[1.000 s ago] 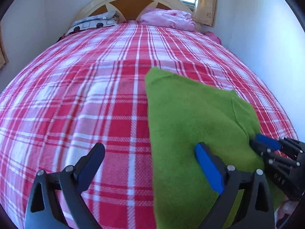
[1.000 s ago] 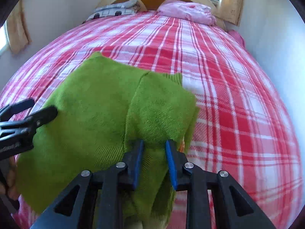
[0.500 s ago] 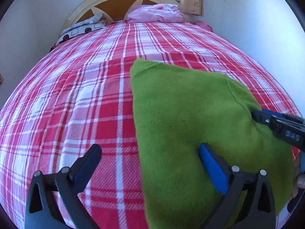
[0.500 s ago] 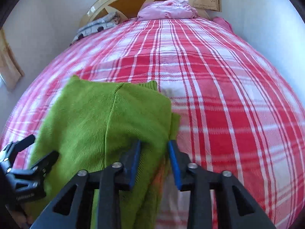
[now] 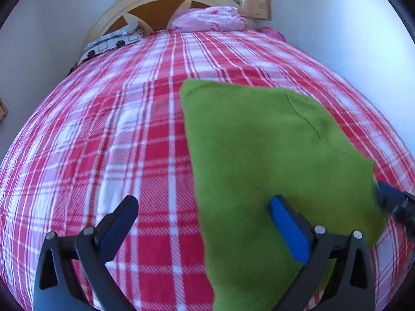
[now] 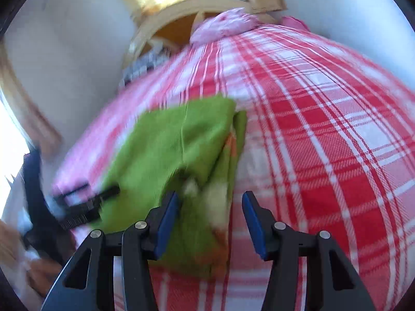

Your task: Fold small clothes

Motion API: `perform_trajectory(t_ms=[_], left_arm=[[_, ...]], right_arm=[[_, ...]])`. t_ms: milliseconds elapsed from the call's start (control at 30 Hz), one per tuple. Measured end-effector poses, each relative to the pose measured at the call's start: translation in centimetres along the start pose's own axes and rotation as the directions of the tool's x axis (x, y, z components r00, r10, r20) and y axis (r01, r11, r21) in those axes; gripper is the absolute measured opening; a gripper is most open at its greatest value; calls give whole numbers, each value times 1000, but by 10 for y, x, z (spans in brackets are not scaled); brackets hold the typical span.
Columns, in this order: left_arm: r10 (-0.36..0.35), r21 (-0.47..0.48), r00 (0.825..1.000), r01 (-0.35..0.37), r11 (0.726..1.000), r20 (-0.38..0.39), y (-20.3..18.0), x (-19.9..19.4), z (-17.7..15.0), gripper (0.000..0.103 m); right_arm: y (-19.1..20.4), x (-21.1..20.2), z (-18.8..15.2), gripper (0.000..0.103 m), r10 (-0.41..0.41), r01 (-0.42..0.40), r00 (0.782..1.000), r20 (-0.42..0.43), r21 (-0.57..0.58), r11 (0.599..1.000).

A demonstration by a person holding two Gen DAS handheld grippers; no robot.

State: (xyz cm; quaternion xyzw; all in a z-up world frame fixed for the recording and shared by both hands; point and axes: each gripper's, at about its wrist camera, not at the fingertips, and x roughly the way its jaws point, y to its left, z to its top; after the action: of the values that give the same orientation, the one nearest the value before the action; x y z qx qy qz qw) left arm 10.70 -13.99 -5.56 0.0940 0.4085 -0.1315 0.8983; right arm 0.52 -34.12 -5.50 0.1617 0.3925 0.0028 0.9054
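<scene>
A green knit garment (image 5: pixel 262 160) lies folded on the red plaid bed. My left gripper (image 5: pixel 203 220) is open; its right finger (image 5: pixel 288 228) hovers over the garment's left part and its left finger is over the bedspread. In the right wrist view the garment (image 6: pixel 179 142) shows folded layers with orange and white patches at its near edge. My right gripper (image 6: pixel 210 220) is open and empty just above that near right edge. The right gripper's tip also shows in the left wrist view (image 5: pixel 394 202) beside the garment's right corner.
The red plaid bedspread (image 5: pixel 103 142) covers the bed. A pink pillow (image 5: pixel 207 22) and a grey patterned pillow (image 5: pixel 111 42) lie at the wooden headboard (image 5: pixel 155 7). White walls stand close on both sides, with a curtained window behind.
My right gripper has opened and let go of the garment's edge, and that view has swung left. The garment now lies flatter. My left gripper stayed open and shifted slightly.
</scene>
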Motion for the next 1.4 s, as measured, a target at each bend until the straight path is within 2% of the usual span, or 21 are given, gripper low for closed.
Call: perform_trajectory(t_ms=[67, 200, 433, 500, 567, 633, 667, 733, 867, 967, 1100, 1167, 1233, 1300, 1400], left_arm=[[31, 19, 999, -31, 999, 16, -6, -2, -9, 103], [56, 50, 998, -57, 997, 28, -11, -9, -17, 103], [63, 67, 997, -65, 996, 32, -10, -18, -20, 103], [41, 65, 999, -43, 997, 29, -7, -21, -18, 103], [-5, 68, 999, 2, 998, 45, -1, -28, -12, 103], [-28, 59, 998, 24, 998, 64, 5, -31, -4, 103], [-35, 47, 997, 32, 998, 68, 8, -31, 1, 103], [-46, 14, 998, 45, 999, 46, 13, -24, 15, 103], [-133, -63, 991, 131, 989, -19, 18, 2, 37, 102], [-217, -158, 974, 204, 966, -64, 22, 27, 48, 96], [-251, -252, 963, 221, 942, -95, 25, 55, 51, 93], [-303, -297, 945, 257, 920, -120, 26, 72, 45, 93], [-307, -300, 949, 273, 914, -71, 28, 70, 40, 93], [-277, -256, 959, 254, 933, -58, 20, 67, 36, 93], [-263, -229, 964, 247, 942, -42, 15, 64, 33, 94]], right_arm=[[8, 12, -15, 53, -97, 92, 994, -58, -78, 993], [-11, 4, -27, 53, -34, 35, 999, -27, 18, 999], [-7, -14, -39, 53, -27, 27, 1000, 0, 34, 999], [-9, -24, -37, 53, 0, -1, 1000, 15, 62, 998], [-13, -39, -32, 54, 57, -63, 996, 66, 90, 994], [-17, -49, -22, 62, 99, -111, 989, 112, 104, 988], [-21, -53, -15, 69, 123, -139, 983, 138, 115, 984], [-28, -55, 1, 74, 159, -185, 972, 172, 145, 972], [-27, -35, 33, 74, 148, -170, 976, 157, 136, 976], [-24, -14, 47, 74, 128, -143, 984, 127, 120, 982], [-29, 16, 62, 74, 96, -111, 989, 110, 138, 984], [-28, 32, 66, 74, 101, -113, 990, 95, 133, 985], [-26, 51, 67, 74, 115, -121, 992, 57, 116, 986], [-22, 82, 63, 77, 117, -113, 993, -35, 93, 989], [-15, 85, 61, 79, 118, -117, 993, -25, 39, 992]])
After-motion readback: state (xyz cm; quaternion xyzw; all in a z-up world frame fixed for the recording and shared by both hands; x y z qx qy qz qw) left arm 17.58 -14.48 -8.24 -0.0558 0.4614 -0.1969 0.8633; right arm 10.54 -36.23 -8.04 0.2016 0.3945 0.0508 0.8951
